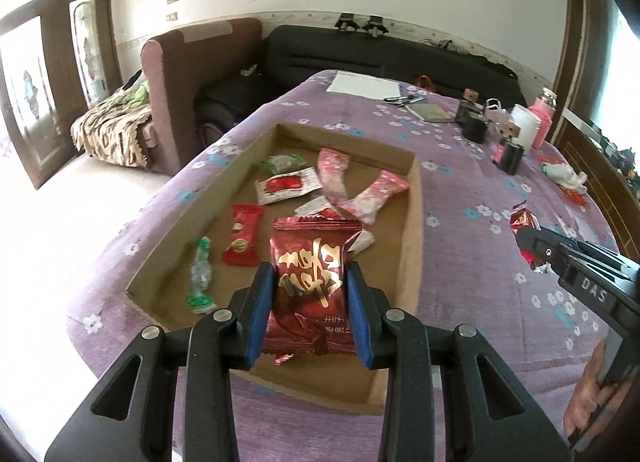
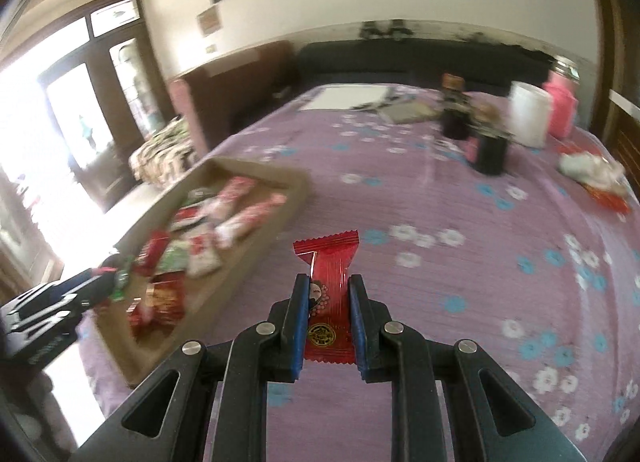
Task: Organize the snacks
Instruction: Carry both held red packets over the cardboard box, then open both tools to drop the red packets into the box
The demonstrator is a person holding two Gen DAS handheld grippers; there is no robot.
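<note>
- Left gripper (image 1: 310,282): clamped on a dark red snack packet w/ gold lettering (image 1: 310,274); packet is held upright betw. the blue pads, above the near end of the cardboard tray (image 1: 414,222).
- Right gripper (image 2: 329,302): clenched on a slim bright red candy wrapper (image 2: 328,282), held over the purple floral tablecloth (image 2: 460,282), to the right of the tray.
- Inside tray: two pink wrappers (image 1: 360,190), white-and-red sachet (image 1: 286,186), small red packet (image 1: 242,234), green-ended clear candy (image 1: 200,278), all lying flat.
- At far right of table: black jars (image 1: 476,122), white container (image 1: 526,126), pink bottle (image 1: 542,114).
</note>
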